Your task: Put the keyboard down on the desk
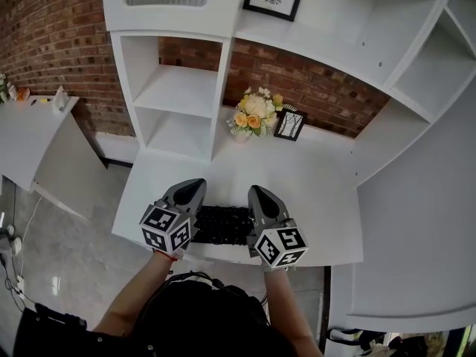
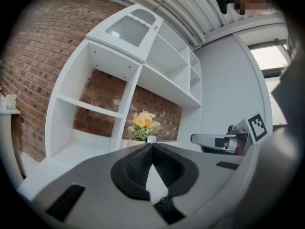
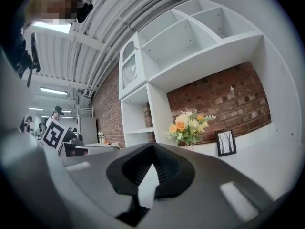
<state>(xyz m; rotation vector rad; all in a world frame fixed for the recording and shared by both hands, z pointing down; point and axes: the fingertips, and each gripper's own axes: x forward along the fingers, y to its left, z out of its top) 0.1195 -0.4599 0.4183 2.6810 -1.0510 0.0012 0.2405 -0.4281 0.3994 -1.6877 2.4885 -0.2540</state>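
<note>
Keyboard [image 1: 223,225] lies at the desk's [image 1: 312,192] front edge, about mid-width, long side along the edge. It looks flat on the top, but its near edge is hidden by the grippers, so any overhang can't be told.

Left gripper [image 1: 195,187] is clenched, tips meeting, nothing between them. Right gripper [image 1: 258,193] is also clenched and empty. Each gripper view shows only a bit of dark keyboard below the closed tips, no grasp.

Judgement: placing looks essentially done. To finish well, check the keyboard sits square to the front edge and fully on the desk. If it needs a nudge, push with the closed tips from both ends evenly so it doesn't skew. Then lift straight up, without snagging keys.

Pose: both forearms reach forward from the body, roughly parallel. The grippers sit side by side over the keyboard's two ends, noses pointing to the back of the desk and tilted up towards the shelves.
</note>
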